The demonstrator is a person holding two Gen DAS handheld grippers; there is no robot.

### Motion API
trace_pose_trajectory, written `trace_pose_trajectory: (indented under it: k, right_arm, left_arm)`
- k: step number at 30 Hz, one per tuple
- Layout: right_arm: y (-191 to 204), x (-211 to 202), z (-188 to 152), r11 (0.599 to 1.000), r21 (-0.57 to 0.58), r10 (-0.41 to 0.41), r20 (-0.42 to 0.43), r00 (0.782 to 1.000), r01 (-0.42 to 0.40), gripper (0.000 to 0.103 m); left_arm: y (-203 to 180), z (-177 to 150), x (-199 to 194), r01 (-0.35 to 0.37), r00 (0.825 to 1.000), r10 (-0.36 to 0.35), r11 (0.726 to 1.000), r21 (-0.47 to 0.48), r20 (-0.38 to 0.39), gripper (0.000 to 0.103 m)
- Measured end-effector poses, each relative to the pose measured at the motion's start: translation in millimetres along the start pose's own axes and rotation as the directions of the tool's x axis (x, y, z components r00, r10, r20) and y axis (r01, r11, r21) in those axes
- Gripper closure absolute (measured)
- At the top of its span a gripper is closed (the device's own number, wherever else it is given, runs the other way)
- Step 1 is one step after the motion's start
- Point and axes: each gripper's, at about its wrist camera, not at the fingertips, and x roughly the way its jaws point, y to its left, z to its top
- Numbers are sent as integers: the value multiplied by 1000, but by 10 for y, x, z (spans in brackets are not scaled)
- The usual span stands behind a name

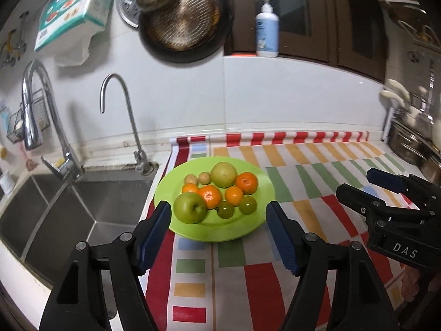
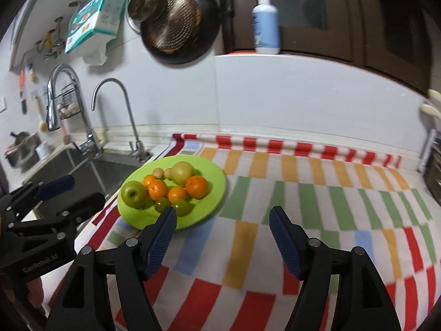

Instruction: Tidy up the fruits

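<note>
A green plate [image 1: 248,220] [image 2: 212,193] sits on the striped cloth beside the sink. On it lie a green apple [image 1: 189,208] [image 2: 134,193], a pale round fruit [image 1: 223,174] [image 2: 182,173], several oranges [image 1: 246,183] [image 2: 196,186], two small green fruits [image 1: 247,205] [image 2: 182,207] and two small tan fruits [image 1: 204,178] [image 2: 158,173]. My left gripper [image 1: 217,220] is open and empty just in front of the plate; it also shows in the right wrist view [image 2: 74,190]. My right gripper [image 2: 223,223] is open and empty over the cloth right of the plate; it also shows in the left wrist view [image 1: 355,182].
A steel sink [image 1: 55,209] with two taps [image 1: 121,115] lies left of the plate. A dark pan [image 1: 184,27] and a box [image 1: 74,8] hang on the wall; a pump bottle [image 1: 266,30] stands on the ledge. Metal pots [image 1: 410,143] stand at the far right. The striped cloth [image 2: 317,207] covers the counter.
</note>
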Motion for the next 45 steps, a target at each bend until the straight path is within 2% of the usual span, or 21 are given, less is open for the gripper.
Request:
trace_pose_trajectory:
  k: [3,7,13,21,35,45]
  right_arm:
    - [30,-188,-70,998,20,-60,22,998,59,26]
    - [-16,-433,-144,991,51,-127,48,991,125,26]
    - [-70,-729,-204,989,46,-144,74,987,141,18]
    - [-137,-1087,-347,989,7,-150,86,985,150,15]
    - [-207,-1556,-558,992,26,-122,113,986,120,11]
    - [-244,-1698,-606,993,38,-114,122,986,110,11]
  left_arm:
    - [-4,-17,-92,21,1000,-21,1000,14,13,23]
    - [-16,-61,-274,22,999,-22,1000,15,39,14]
    - [-88,-125,-545,19,998,-18,1000,-18,58,7]
    - [-227,-262,-892,-8,997,11,999,-42,76,0]
    - [-418,-409,-1366,-29,994,32,999,-33,100,0]
    - [-484,-462,-1551,-50,991,53,998,-32,121,0]
